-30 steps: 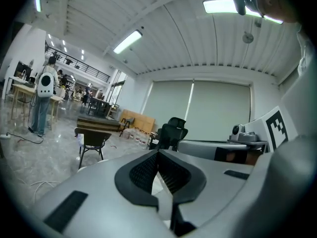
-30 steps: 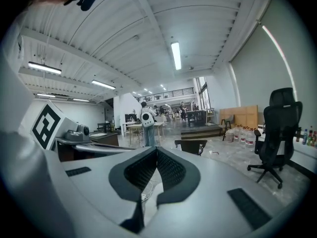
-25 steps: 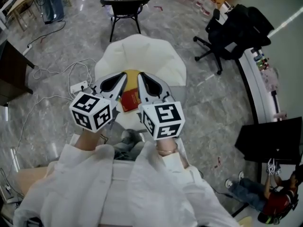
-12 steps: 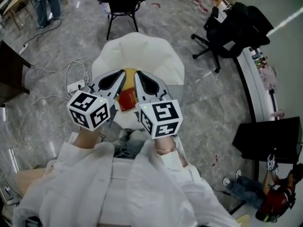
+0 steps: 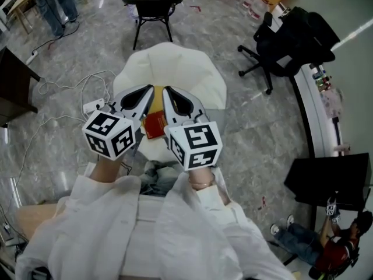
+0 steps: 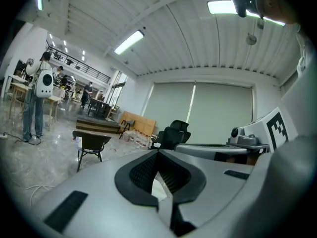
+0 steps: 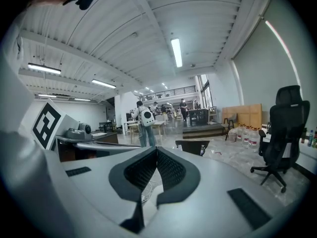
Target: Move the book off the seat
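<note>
The left gripper has its jaws pressed together, the dark ribbed pads meeting at the tips with nothing clamped between them. Only a sliver of white shows through the hollow behind the tips in the left gripper view. Just beside it, on its right, the right gripper is closed the same way, tips touching and nothing in its hold. The two are held side by side and angled inward, so their tips nearly meet. In the narrow gap between their bodies, back from the tips toward the person, lies the red book on the white seat. From the head view it sits below both grippers, and whether either one touches it cannot be told. Just under the tips, past the far edge of the book, a yellow patch shows on the seat. The seat spreads out ahead of the tips and to either side. Beyond it, straight ahead of the grippers, stands a black chair. To the left of the left gripper, a power strip and white cables lie on the grey floor. Well off to the right of the right gripper is a black office chair.
</note>
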{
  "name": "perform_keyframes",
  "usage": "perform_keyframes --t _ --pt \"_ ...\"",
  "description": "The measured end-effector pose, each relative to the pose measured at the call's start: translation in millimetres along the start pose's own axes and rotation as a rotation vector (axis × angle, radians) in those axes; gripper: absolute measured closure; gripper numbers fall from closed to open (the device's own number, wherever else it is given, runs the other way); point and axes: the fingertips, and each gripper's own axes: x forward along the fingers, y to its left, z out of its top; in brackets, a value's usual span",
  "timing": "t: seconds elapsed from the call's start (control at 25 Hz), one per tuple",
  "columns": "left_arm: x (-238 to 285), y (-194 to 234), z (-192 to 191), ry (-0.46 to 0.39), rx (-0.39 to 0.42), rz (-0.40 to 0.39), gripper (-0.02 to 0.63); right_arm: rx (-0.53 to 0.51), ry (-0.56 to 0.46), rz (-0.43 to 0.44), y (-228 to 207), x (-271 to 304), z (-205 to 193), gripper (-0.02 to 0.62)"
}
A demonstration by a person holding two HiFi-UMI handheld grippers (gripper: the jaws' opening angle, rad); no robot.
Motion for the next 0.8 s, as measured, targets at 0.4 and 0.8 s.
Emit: perform_keyframes --t 0.4,0.8 --pt "-1.7 -3.6 0.2 -0.012 -0.031 0.012 0.601 0.006 0.004 0.023 -10.8 -0.2 -0.3 0.583" --pt "0.8 9.8 -21.1 0.021 -0.07 0.048 0.601 0.016 0.05 0.049 -12.8 11.0 -23.0 0.583"
